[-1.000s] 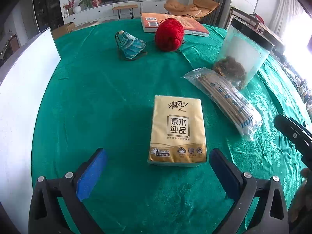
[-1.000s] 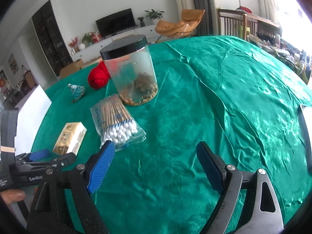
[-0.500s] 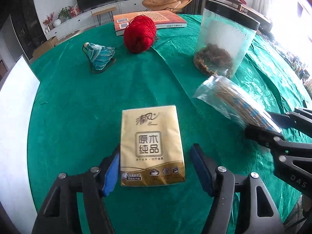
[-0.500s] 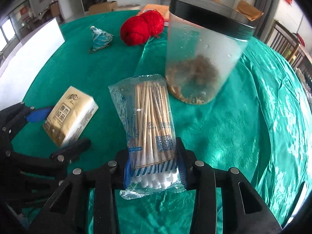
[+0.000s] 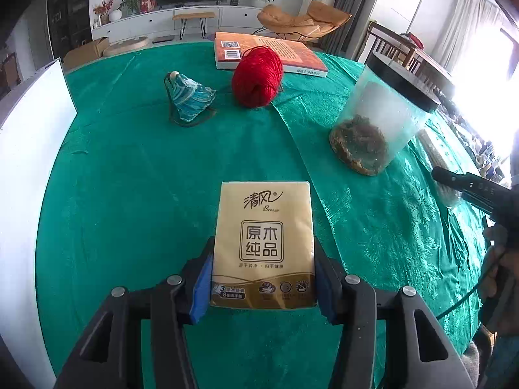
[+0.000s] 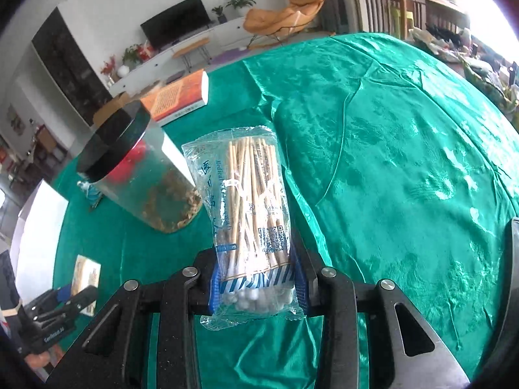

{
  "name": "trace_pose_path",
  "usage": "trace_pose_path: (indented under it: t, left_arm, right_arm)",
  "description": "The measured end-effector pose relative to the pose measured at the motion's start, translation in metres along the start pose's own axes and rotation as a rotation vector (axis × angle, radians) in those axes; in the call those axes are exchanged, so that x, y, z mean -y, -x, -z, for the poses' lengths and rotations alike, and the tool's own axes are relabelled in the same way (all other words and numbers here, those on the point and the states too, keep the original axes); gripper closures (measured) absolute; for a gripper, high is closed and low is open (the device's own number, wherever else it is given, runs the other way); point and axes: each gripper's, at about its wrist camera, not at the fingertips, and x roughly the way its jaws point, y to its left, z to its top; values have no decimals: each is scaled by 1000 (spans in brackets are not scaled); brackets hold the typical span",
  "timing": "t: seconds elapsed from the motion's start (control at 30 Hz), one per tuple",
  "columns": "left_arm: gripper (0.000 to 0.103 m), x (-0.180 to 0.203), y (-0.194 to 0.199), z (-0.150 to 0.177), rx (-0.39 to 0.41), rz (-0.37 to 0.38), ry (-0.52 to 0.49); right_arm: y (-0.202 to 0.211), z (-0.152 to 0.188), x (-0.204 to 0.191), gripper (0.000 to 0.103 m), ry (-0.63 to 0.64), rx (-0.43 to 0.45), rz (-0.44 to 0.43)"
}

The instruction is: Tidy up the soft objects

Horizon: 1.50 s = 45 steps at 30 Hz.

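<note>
We have the left gripper (image 5: pixel 262 287) clenched on the near end of the tissue pack (image 5: pixel 264 243), its fingers having just closed in from both sides; the pack lies flat on the green surface (image 5: pixel 136 194), near centre. The right gripper (image 6: pixel 256 287) grips the swab bag (image 6: pixel 249 227) at its cotton end, so the sticks point away, seemingly lifted right of the jar (image 6: pixel 142 175). One soft item per hand lets us sort both together.
</note>
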Motion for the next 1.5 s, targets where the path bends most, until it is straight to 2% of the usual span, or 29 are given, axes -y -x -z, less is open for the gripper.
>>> trace_pose_path:
  t: [0.07,0.13,0.2,0.27,0.37,0.47,0.57,0.67,0.83,0.87,0.9,0.93,0.97,1.0,1.03,1.07,1.13,1.2,1.27,1.37,1.5]
  left_arm:
    - [51,-1,10,-1,17,13,9]
    - [51,-4,23,-3,41,30,19]
    - [51,-8,41,-6,72,55,39]
    - [51,-15,64,-9,113,89,65]
    - [51,-29,104,-12,177,125,86]
    - [51,-52,145,-11,230,111,90]
    - [51,-89,185,1,258,33,101]
    - [50,-136,221,24,265,-88,139]
    - [50,-224,271,71,260,-307,278]
    - [47,-241,277,82,256,-366,315]
    - [41,-257,281,90,245,-425,350]
    - [17,-271,283,98,242,-477,382]
    - [1,-283,285,108,247,-529,419]
    - [1,-292,288,116,264,-568,455]
    - [1,-298,290,124,278,-587,486]
    - [1,-302,290,129,282,-581,511]
    - [1,-303,287,133,293,-538,538]
    - [1,-294,279,128,301,-505,517]
    - [1,-276,268,117,304,-465,465]
    - [1,-243,255,98,306,-400,387]
    - [1,-203,234,71,284,-334,288]
  right_arm:
    - [-20,-10,2,65,0,-22,30]
    - [-36,-14,6,66,-10,-80,40]
    - [-31,-21,7,67,-22,-62,47]
    - [-10,-28,3,67,-31,-6,31]
    - [37,-39,-22,67,22,99,9]
    - [85,-44,-66,67,105,170,-60]
    - [121,-38,-128,67,195,195,-165]
    - [142,-18,-200,67,263,163,-323]
    - [151,33,-325,67,368,30,-592]
    - [150,47,-348,66,387,-4,-635]
    - [147,59,-369,62,404,-36,-674]
    - [143,73,-390,59,428,-73,-714]
    - [136,88,-408,43,459,-120,-743]
    - [129,100,-422,30,488,-171,-759]
    - [122,110,-427,31,507,-202,-754]
    - [117,117,-424,31,518,-195,-740]
    - [112,123,-400,31,538,-104,-655]
    - [107,125,-357,30,532,46,-502]
    - [94,126,-306,30,499,161,-304]
    - [64,114,-231,30,403,159,-90]
    - [45,101,-161,30,293,127,39]
